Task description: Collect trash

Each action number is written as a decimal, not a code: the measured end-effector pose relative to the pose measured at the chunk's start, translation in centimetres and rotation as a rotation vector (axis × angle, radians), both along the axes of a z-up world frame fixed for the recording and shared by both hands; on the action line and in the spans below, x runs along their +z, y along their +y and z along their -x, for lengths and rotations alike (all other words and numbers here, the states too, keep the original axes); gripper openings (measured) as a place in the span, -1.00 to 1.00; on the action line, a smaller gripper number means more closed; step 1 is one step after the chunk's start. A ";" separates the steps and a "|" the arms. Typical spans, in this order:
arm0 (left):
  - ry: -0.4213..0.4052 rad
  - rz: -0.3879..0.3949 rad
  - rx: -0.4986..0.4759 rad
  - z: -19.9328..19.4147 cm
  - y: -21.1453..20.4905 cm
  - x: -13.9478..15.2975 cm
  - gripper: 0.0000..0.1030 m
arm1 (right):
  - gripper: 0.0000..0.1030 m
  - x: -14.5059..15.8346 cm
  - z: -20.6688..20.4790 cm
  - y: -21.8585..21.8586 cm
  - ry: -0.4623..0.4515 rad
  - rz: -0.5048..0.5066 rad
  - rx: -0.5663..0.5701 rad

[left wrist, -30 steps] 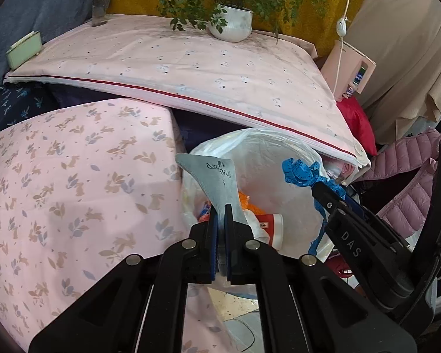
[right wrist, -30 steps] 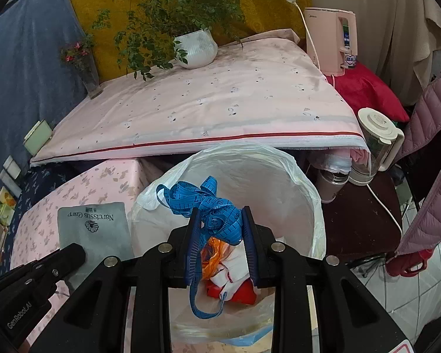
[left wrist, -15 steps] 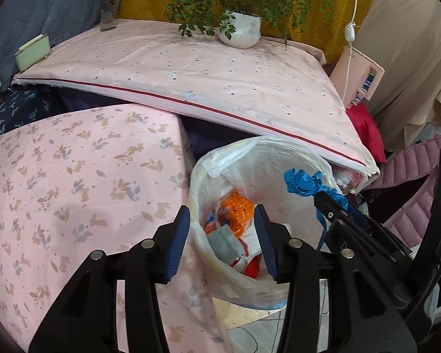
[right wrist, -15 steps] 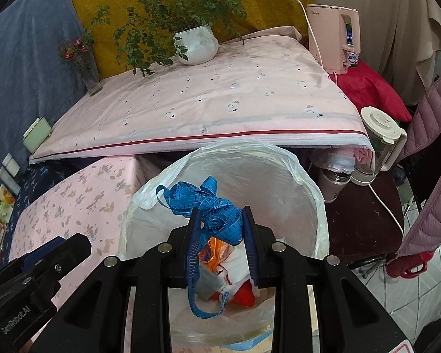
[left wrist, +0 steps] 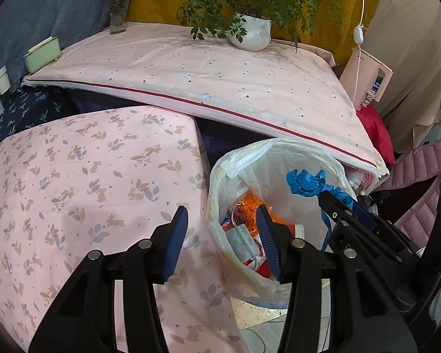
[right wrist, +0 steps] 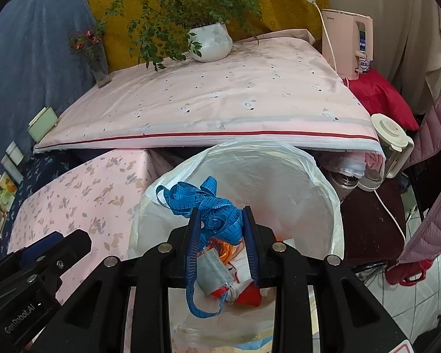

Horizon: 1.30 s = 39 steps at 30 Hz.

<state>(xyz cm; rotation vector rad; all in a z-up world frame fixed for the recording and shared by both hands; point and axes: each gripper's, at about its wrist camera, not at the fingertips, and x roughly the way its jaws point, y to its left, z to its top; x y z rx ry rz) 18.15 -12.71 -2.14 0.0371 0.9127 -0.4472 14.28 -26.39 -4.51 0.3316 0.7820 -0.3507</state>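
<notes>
A bin lined with a white plastic bag [left wrist: 279,153] [right wrist: 279,164] stands beside the low pink table. It holds a grey packet [left wrist: 241,236] [right wrist: 211,270] and orange and red wrappers [left wrist: 247,206]. My left gripper [left wrist: 222,235] is open and empty, straddling the bin's left rim. My right gripper [right wrist: 220,223] is shut on a bunched blue tape measure [right wrist: 203,200] and holds it over the bin; the tape also shows in the left wrist view [left wrist: 307,182].
A low table with a pink leaf-print cloth [left wrist: 73,176] lies left of the bin. A higher pink-covered surface [left wrist: 205,70] behind carries a potted plant [left wrist: 251,31] and a flower vase [left wrist: 119,14]. A pink appliance [right wrist: 347,44], a blender jug [right wrist: 391,141] and a pink jacket [right wrist: 435,176] are at right.
My left gripper opened and the grey packet it held dropped into the bin. It then drew back to the left. My right gripper still holds the tape measure over the bin.
</notes>
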 end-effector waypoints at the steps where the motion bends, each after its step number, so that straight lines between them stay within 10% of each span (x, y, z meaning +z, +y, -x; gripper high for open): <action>1: 0.000 -0.001 0.002 0.0 0.1 0.0 -0.11 | -0.40 0.1 0.0 0.1 -0.003 0.006 -0.001; 7: -0.013 -0.013 0.032 0.3 1.0 0.0 0.10 | 0.04 0.8 0.3 0.9 -0.012 0.048 0.013; 39: -0.116 -0.139 0.134 5.4 8.3 0.3 0.72 | 0.75 0.9 6.0 5.9 0.071 0.148 0.127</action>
